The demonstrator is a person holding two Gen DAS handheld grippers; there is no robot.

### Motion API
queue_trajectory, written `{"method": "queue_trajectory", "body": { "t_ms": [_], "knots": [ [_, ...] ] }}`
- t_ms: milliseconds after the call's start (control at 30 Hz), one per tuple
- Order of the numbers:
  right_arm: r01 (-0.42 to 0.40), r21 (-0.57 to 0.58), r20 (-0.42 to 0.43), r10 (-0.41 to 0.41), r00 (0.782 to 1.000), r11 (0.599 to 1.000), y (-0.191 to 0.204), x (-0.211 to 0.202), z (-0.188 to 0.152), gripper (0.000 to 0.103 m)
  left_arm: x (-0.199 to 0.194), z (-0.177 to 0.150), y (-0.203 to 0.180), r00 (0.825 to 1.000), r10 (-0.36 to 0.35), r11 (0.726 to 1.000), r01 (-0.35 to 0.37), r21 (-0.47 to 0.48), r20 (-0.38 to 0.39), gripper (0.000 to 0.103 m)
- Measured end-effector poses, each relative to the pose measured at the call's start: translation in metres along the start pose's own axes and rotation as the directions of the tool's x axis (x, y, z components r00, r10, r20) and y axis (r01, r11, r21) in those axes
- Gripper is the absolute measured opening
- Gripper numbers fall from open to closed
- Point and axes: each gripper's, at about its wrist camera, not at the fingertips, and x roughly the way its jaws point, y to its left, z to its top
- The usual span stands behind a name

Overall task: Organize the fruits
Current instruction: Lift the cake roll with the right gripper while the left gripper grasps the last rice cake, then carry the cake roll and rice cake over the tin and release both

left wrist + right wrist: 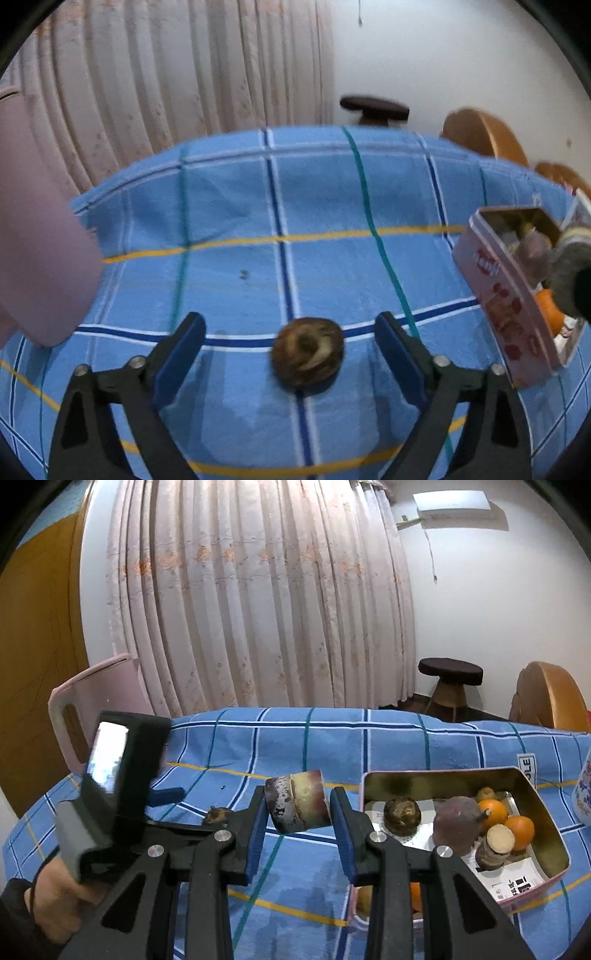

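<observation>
In the left wrist view a round brown fruit (pixel 307 350) lies on the blue checked cloth (pixel 236 206). It sits between the fingers of my left gripper (pixel 290 326), which is open, with a gap on each side. In the right wrist view my right gripper (pixel 299 814) is shut on a short purple and yellow-green cane piece (pixel 297 801), held above the cloth just left of the pink tin (pixel 443 772). Oranges (pixel 493 810), a brown fruit (pixel 402 814), a purple fruit (pixel 458 821) and a cut piece (pixel 500 839) lie in the tin.
The left gripper's black housing (pixel 122 771) and the hand holding it (pixel 55 893) fill the left of the right wrist view. A pink chair back (pixel 99 694), a dark stool (pixel 450 672) and a wooden chair (pixel 550 698) stand beyond the table's far edge. Curtains hang behind.
</observation>
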Motion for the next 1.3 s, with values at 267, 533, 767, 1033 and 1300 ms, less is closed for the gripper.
{"method": "queue_trajectory", "body": {
  "t_ms": [267, 533, 767, 1033, 1300],
  "knots": [
    [-0.014, 0.016, -0.030, 0.014, 0.999, 1.000, -0.004, 0.006, 0.000, 0.036, 0.007, 0.004, -0.003, 0.999, -0.041, 0.999, 0.040, -0.015, -0.028, 0.050],
    [0.017, 0.000, -0.008, -0.017, 1.000, 1.000, 0.001, 0.005, -0.005, 0.036, -0.012, -0.002, 0.008, 0.997, 0.058, 0.996, -0.053, -0.070, 0.059, 0.041],
    [0.030, -0.021, 0.002, -0.029, 1.000, 0.999, 0.007, 0.003, -0.006, 0.036, -0.050, -0.012, 0.014, 0.954, 0.192, 0.975, -0.160, -0.152, 0.231, 0.041],
    [0.027, -0.036, 0.006, -0.027, 1.000, 0.999, 0.003, -0.002, -0.007, 0.036, -0.062, -0.022, -0.002, 0.952, 0.173, 0.976, -0.132, -0.171, 0.251, 0.041],
    [0.051, -0.035, 0.016, -0.051, 0.999, 0.998, -0.018, -0.015, -0.007, 0.036, -0.073, -0.028, -0.031, 0.955, 0.140, 0.980, -0.096, -0.172, 0.261, 0.041]
  ]
}}
